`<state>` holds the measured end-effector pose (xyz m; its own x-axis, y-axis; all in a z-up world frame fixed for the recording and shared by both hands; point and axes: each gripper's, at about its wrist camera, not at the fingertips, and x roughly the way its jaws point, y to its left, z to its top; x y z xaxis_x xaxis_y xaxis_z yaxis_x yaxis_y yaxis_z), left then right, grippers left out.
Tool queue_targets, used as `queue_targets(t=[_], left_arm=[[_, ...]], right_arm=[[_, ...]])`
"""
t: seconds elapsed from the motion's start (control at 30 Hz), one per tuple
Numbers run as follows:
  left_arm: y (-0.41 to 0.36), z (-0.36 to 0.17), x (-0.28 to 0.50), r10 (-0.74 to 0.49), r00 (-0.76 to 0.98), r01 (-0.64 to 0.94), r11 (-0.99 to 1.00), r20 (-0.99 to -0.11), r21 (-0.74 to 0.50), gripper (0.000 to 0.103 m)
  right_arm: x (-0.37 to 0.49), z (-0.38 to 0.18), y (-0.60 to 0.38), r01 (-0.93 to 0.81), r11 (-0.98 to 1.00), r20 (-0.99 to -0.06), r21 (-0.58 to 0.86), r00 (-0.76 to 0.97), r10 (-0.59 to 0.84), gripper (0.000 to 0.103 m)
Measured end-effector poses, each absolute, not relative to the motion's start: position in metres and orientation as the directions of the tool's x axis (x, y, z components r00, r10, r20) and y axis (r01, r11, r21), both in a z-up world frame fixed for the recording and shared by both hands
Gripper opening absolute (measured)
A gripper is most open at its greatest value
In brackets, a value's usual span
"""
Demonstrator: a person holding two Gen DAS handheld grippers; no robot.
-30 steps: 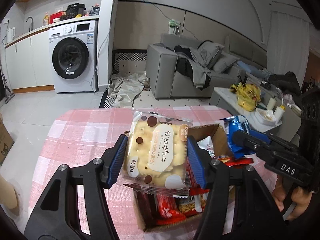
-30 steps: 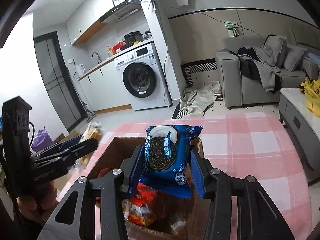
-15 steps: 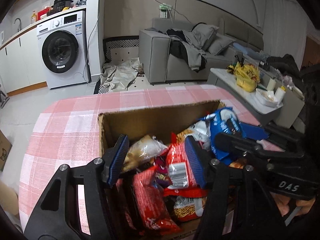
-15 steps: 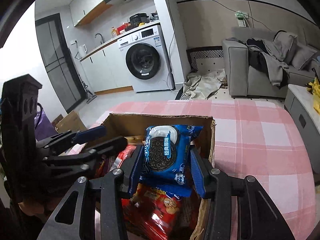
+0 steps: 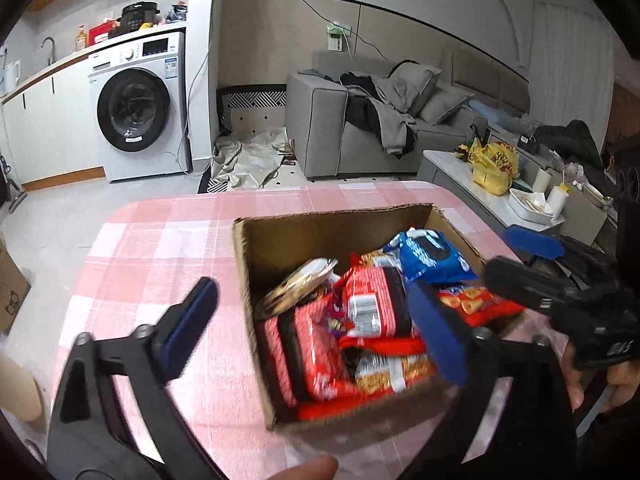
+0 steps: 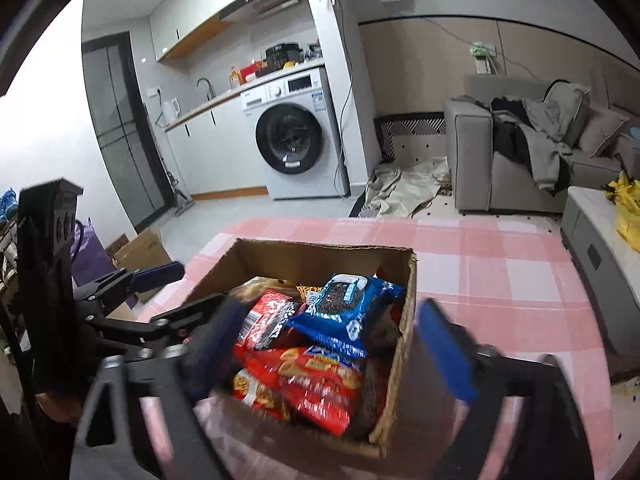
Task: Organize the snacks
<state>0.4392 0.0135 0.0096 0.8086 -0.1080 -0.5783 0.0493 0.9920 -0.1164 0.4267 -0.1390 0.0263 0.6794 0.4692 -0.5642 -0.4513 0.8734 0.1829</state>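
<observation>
A cardboard box [image 5: 288,236] sits on the pink checked tablecloth and holds several snack packets. The blue cookie packet [image 5: 430,256] lies on top at the far right of the box; it also shows in the right wrist view [image 6: 344,306]. The yellow biscuit packet [image 5: 298,286] lies against the box's left wall. Red packets [image 5: 376,308] fill the middle. My left gripper [image 5: 320,320] is open and empty above the box's near left side. My right gripper [image 6: 332,344] is open and empty above the box's near edge [image 6: 404,356].
The pink checked table [image 5: 160,248] extends left of and behind the box. A washing machine [image 5: 136,108] and a grey sofa [image 5: 360,128] stand beyond the table. A low white table with a yellow bag [image 5: 494,164] is at the right. A cardboard carton [image 6: 140,248] sits on the floor.
My left gripper opened and dropped the yellow biscuit packet into the box. My right gripper opened and left the blue cookie packet on top of the snacks. Both grippers pulled back.
</observation>
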Motion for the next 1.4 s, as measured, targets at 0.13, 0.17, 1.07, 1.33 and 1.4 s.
queue_targets(t=[0.13,0.17,1.07,1.33,1.4], left_arm=[[0.02,0.013,0.408,-0.114,0.836,0.045,0.989,-0.537,-0.139,0.103],[0.022,0.012,0.4,-0.115,0.841,0.045,0.989,-0.528,-0.144,0.103],[0.03,-0.018,0.28,-0.028,0.924,-0.001,0.997,-0.382,-0.075,0.103],[0.024,-0.022,0.283,-0.021,0.922,-0.001,0.998,-0.386,-0.055,0.103],[0.022,-0.024,0.283,-0.021,0.922,0.003,0.999,-0.387,-0.049,0.103]], right_arm=[[0.404,0.027,-0.144,-0.466,0.866,-0.551,0.18,0.682,0.481,0.103],[0.398,0.026,-0.145,-0.474,0.862,-0.542,0.182,0.683,0.49,0.103],[0.293,-0.012,-0.163,-0.505,0.857,-0.385,0.097,0.775,0.501,0.103],[0.286,-0.017,-0.154,-0.503,0.864,-0.369,0.026,0.798,0.476,0.103],[0.283,-0.018,-0.151,-0.507,0.862,-0.361,0.006,0.803,0.474,0.103]])
